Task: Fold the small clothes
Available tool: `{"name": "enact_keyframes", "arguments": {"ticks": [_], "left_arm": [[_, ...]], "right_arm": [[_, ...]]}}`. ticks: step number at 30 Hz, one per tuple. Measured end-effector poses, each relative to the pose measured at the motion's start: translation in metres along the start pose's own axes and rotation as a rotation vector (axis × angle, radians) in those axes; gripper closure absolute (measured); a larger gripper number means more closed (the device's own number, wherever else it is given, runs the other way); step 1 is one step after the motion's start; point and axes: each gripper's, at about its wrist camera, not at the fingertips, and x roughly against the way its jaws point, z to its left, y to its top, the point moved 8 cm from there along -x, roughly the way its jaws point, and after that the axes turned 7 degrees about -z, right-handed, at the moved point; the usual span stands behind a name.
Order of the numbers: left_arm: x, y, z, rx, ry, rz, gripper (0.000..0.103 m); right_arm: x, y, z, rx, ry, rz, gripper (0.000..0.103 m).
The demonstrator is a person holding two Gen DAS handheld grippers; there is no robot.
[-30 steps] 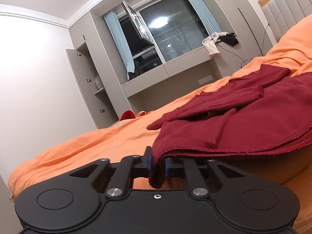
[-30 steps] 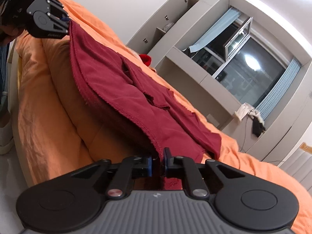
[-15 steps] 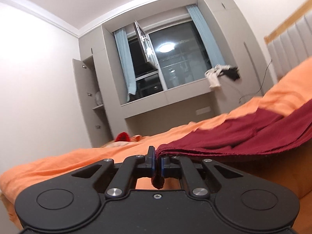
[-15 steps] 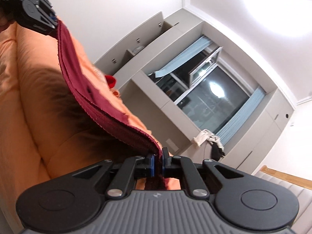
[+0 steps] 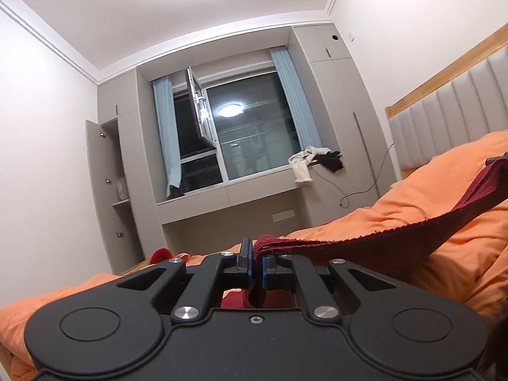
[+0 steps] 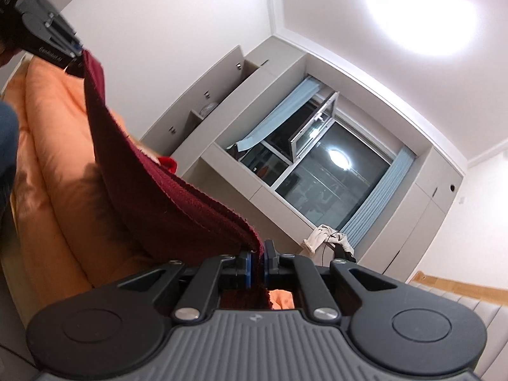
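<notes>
A dark red garment (image 5: 397, 238) hangs stretched above the orange bed (image 5: 428, 203), held by its hem at both ends. My left gripper (image 5: 256, 265) is shut on one corner, and the cloth bunches between its blue pads. My right gripper (image 6: 257, 265) is shut on the other corner of the dark red garment (image 6: 152, 197). In the right wrist view the left gripper (image 6: 76, 51) shows at the upper left, pinching the far end. In the left wrist view the right gripper's tip (image 5: 495, 160) peeks in at the right edge.
A window ledge (image 5: 254, 187) across the room carries white and black clothes (image 5: 314, 162). An open grey cupboard (image 5: 108, 184) stands left of it. A small red item (image 5: 160, 255) lies on the far bed edge. A padded headboard (image 5: 451, 127) rises on the right.
Both grippers have risen and lifted the red garment off the bed. It lay spread on the cover before and now hangs taut between them.
</notes>
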Motion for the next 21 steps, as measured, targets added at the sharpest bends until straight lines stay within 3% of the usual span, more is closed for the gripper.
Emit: {"name": "enact_keyframes", "arguments": {"ticks": [5, 9, 15, 21], "left_arm": [[-0.011, 0.008, 0.005, 0.017, 0.002, -0.005, 0.098], [-0.041, 0.008, 0.011, 0.034, 0.016, 0.012, 0.097], [-0.107, 0.012, 0.016, -0.005, 0.06, 0.015, 0.097], [-0.19, -0.004, 0.032, 0.021, 0.098, 0.073, 0.097]], "right_arm": [[-0.026, -0.004, -0.014, -0.018, -0.051, -0.031, 0.096], [-0.071, -0.01, -0.029, -0.076, -0.086, -0.028, 0.096], [-0.145, -0.019, -0.042, -0.07, -0.121, -0.011, 0.096], [-0.226, -0.043, -0.044, -0.085, -0.086, 0.047, 0.095]]}}
